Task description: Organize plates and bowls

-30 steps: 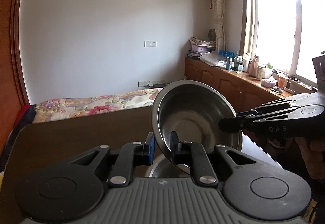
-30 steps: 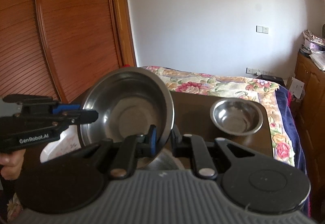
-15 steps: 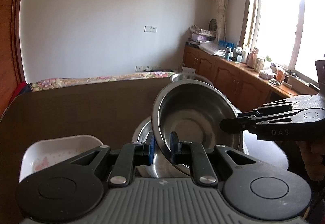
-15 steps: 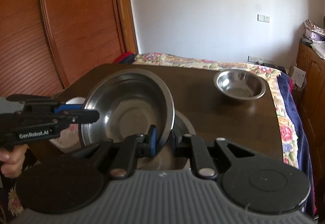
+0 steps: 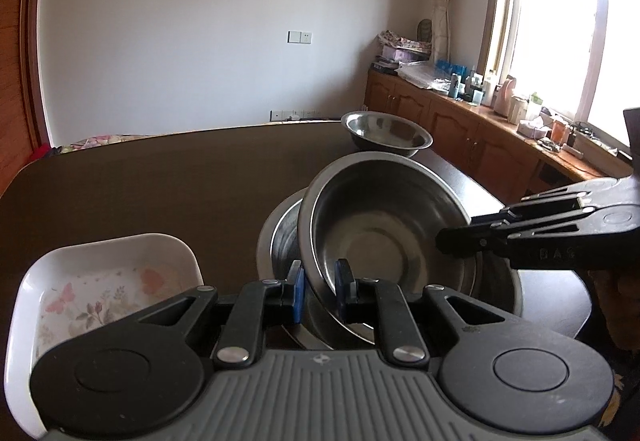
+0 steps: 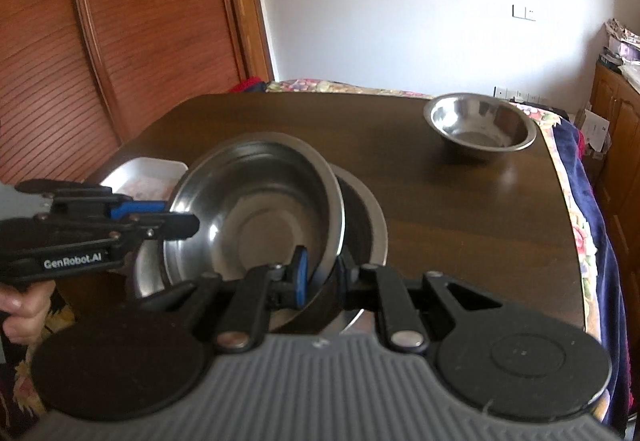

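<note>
A steel bowl (image 5: 380, 233) (image 6: 260, 209) hangs tilted, held at two opposite sides of its rim. My left gripper (image 5: 320, 289) is shut on its near rim in the left wrist view. My right gripper (image 6: 322, 273) is shut on the other side, and also shows side-on (image 5: 452, 241). The left gripper (image 6: 180, 217) reaches in from the left in the right wrist view. Directly under the held bowl a larger steel bowl (image 5: 280, 241) (image 6: 372, 225) rests on the dark wooden table (image 6: 440, 201). The held bowl's lower part dips inside it; whether they touch I cannot tell.
A smaller steel bowl (image 5: 386, 133) (image 6: 480, 125) stands near the table's far right corner. A white rectangular dish with a flower print (image 5: 100, 281) (image 6: 148, 173) lies left of the stacked bowls. A bed with a flowered cover (image 6: 576, 225) borders the table; cabinets (image 5: 460, 129) stand under the window.
Both grippers have come down together with the bowl. The tabletop, white dish and larger bowl have risen into view, and the held bowl now sits low over the larger one.
</note>
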Motion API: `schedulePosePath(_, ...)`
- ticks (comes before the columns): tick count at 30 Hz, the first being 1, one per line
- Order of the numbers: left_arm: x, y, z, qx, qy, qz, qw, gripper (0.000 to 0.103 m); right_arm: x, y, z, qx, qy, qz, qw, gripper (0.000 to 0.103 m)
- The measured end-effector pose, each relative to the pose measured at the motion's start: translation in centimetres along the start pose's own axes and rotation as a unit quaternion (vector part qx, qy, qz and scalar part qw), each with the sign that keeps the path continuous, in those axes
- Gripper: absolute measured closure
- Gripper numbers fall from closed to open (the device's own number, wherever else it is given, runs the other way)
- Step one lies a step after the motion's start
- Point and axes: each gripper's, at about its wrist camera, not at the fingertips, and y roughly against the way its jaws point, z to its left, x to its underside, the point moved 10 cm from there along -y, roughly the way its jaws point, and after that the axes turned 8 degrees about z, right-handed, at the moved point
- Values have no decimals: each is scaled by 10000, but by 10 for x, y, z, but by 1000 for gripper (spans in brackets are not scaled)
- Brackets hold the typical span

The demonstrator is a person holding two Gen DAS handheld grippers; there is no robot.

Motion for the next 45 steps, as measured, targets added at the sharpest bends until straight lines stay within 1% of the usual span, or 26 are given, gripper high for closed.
schedulePosePath(5,3,-1,2,-41,-55,-36,10000,65,-2,1,3,67,103,-30,9999,86)
schedulePosePath(10,4,0,3,37,-40,-59,10000,65,-2,4,5,135,242,-31,9996,85)
schedulePosePath(15,4,0,1,87,-35,-81,9999,65,-4,3,4,109,216,-41,9997,84)
schedulePosePath(20,5,4,4,54,-64,-136,9999,64,-5,4,6,211,290,-86,9993,82)
schedulePosePath(22,4,6,4,53,-72,-187,9998,63,-5,6,8,260,368,-127,9989,79)
schedulePosePath(24,3,8,4,67,-84,-217,9997,63,-7,9,9,309,430,-224,9983,67)
schedulePosePath(26,2,9,3,22,-125,-246,9996,63,-9,11,10,372,465,-297,9978,59)
schedulePosePath(32,-3,13,2,-20,-158,-321,9994,63,-15,19,12,522,560,-515,9957,58)
schedulePosePath(38,-14,15,-4,-47,-246,-418,9988,61,-21,28,6,529,474,-730,9948,57)
schedulePosePath(45,-38,13,-9,-106,-402,-523,9978,59,-33,36,-7,625,437,-946,9926,57)
